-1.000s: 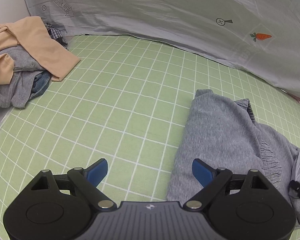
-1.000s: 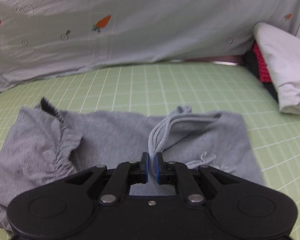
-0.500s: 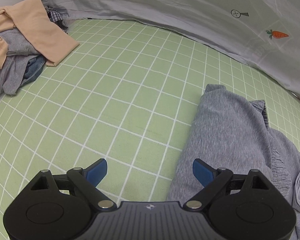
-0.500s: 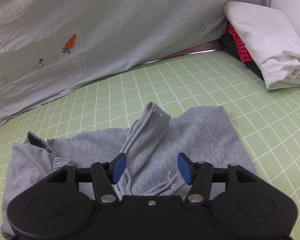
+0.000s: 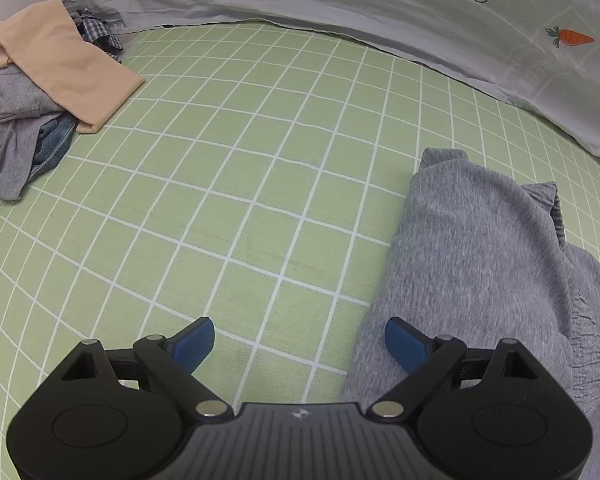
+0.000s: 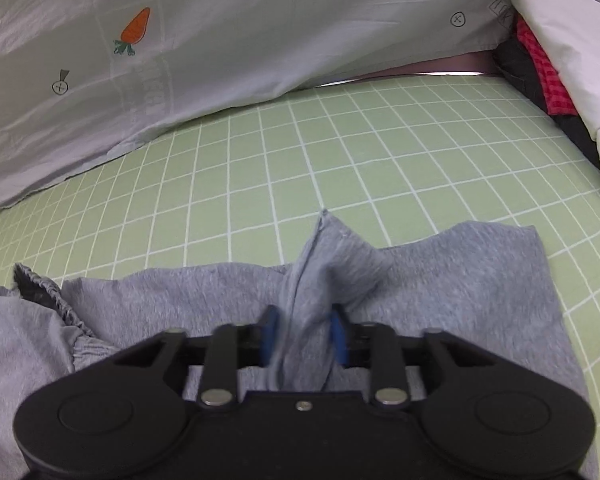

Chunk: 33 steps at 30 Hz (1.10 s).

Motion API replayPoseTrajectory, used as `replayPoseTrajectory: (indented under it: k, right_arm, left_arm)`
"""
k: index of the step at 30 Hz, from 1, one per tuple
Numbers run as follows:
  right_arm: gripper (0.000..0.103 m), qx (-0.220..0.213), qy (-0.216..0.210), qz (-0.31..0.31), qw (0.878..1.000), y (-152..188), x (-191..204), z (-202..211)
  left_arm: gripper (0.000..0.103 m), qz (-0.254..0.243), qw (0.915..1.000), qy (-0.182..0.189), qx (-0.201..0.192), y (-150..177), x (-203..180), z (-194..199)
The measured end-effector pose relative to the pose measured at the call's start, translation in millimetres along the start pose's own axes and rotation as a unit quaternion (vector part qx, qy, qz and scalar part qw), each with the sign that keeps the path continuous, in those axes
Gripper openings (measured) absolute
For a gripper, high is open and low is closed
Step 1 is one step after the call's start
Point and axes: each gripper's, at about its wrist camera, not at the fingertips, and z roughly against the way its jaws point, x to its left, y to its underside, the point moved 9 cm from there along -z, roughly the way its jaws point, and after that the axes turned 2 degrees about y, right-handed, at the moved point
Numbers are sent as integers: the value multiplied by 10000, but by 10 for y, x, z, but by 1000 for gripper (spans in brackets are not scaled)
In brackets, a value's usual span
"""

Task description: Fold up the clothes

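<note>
Grey jersey garment (image 6: 440,280), ridge pinched in your just-closing right gripper (image 6: 302,334); your left gripper (image 5: 299,342) wide, empty, over green grid mat (image 5: 220,184).

Blurred around the right gripper (image 6: 302,336), so grip on the grey garment (image 6: 440,280) hard to judge. Garment's near part hidden behind the gripper body. Clothes pile (image 5: 28,92) cut off at left edge; folded stack (image 6: 560,60) cropped at right.
</note>
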Motion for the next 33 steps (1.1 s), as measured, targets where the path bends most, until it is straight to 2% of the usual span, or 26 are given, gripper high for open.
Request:
replayPoseTrajectory:
  k: [1,3,4,6,7,10,12,14,18,21,25,27,28,31,33]
  right_arm:
    - [10,-74,-66,29,9999,-27,35,21]
    - [4,-236,-397,175,9988,-72,154,90]
    - [5,-238,-613,259,9975,-79,229,109]
    - [15,-170,-773,402,9961,-61,335,131]
    - [28,-214,-706,402,9965,-59,329,161]
    - [35,-347,-475,191,9981,-51,191,287]
    - [44,-435,-245,-31,9987,-36,11,393]
    - [58,-485,24,-138,9987,39,-198,502]
    - [66,-310,353,-379,9982,367,-568,653]
    - [70,-150,287,-495,9982,622,-688,712]
    - [72,-24,112,-597,9982,792,-684,669]
    - [72,7,62,-577,9983,825,-658,602]
    - [68,-2,30,-543,9985,834,-639,581]
    - [28,-18,-249,-458,9986,840,-531,613]
    - [23,-21,-362,-428,9984,902,-462,677]
  left_arm:
    - [92,-27,10000,-16,-3,-1,-5,-1]
    - [92,-58,10000,-33,5,-5,-16,-6]
    - [92,-63,10000,-27,17,-7,-23,-10]
    - [92,-74,10000,-14,31,-13,-37,-8]
    - [92,-85,10000,-8,0,-17,-41,13]
    - [92,-109,9999,13,-108,-23,-47,93]
    - [92,-123,9998,32,-169,-10,-47,148]
    - [92,-140,9996,78,-224,11,-49,202]
    - [92,-147,9991,178,-347,75,-43,347]
    - [92,-103,9989,224,-394,184,-7,467]
    - [92,-145,9989,257,-369,407,23,600]
    - [92,-173,9989,254,-341,525,50,651]
    - [92,-161,9990,254,-338,568,66,678]
    - [92,-119,9990,245,-351,679,115,750]
    - [92,-97,9991,240,-349,742,147,780]
